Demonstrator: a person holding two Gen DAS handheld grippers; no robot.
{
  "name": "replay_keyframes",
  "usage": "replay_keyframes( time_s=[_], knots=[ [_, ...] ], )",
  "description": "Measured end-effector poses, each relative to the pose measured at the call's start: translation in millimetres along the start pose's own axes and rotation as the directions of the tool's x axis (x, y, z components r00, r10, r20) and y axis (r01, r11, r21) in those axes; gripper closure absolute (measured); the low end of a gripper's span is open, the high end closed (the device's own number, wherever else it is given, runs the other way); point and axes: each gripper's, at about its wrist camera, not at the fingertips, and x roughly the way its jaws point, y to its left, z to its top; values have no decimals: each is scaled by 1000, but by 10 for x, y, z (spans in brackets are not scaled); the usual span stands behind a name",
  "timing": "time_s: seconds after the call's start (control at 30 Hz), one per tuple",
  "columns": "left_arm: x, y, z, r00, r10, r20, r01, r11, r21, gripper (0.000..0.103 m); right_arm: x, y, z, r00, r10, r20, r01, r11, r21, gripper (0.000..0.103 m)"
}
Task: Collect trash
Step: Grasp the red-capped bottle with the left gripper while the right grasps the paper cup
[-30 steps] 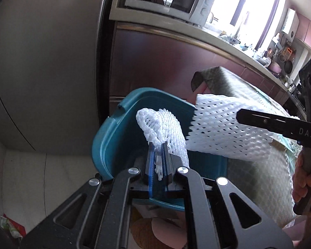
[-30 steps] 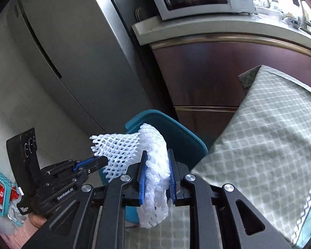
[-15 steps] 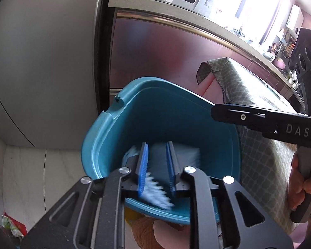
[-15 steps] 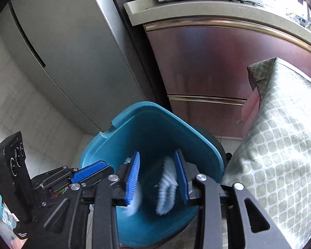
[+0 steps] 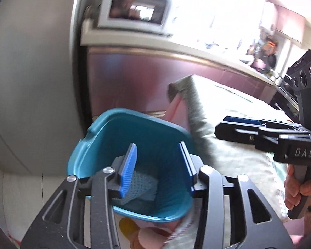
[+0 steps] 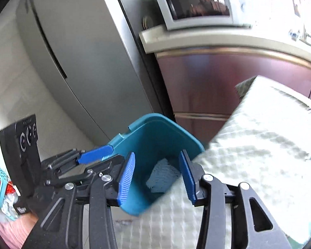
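**Foam nets in the bin, both tools empty**

The left tool (image 5: 158,167) hangs wide open over the teal bin (image 5: 105,141), gripping nothing; the right tool (image 6: 156,177) is spread just as wide and empty too. The foam nets (image 6: 163,175) lie at the bottom of the bin, which stands beside the cloth-covered bench (image 6: 259,145). Best next: lift both tools straight clear of the rim, then scan the bench for more trash.
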Motion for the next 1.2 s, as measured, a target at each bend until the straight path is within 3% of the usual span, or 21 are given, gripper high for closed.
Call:
replay_keyframes(
  time_s=[0.1,0.27,0.57,0.7,0.97,1.07,1.2],
  knots=[
    [-118,-276,61,998,-42,40,40,998,56,52,-340,-95,-137,998,-24,54,25,1000,-8,57],
    [-241,-787,87,989,-135,53,126,982,142,51,-945,-314,-390,984,-80,161,79,997,16,57],
    [-222,-1794,-136,951,-308,-32,306,919,249,50,-1889,-871,-966,938,-255,236,222,962,158,56],
    [-109,-2146,-290,929,-359,-96,371,888,271,50,-2252,-1099,-1181,903,-345,257,295,931,216,56],
    [236,-2660,-492,892,-398,-213,447,847,288,50,-2809,-1534,-1467,814,-503,291,413,853,320,56],
    [361,-2779,-515,885,-397,-245,457,843,283,50,-2822,-1716,-1494,798,-538,272,434,825,362,56],
    [559,-2836,-488,874,-390,-290,459,857,234,50,-2783,-1938,-1565,797,-553,244,446,810,381,56]
  ],
)
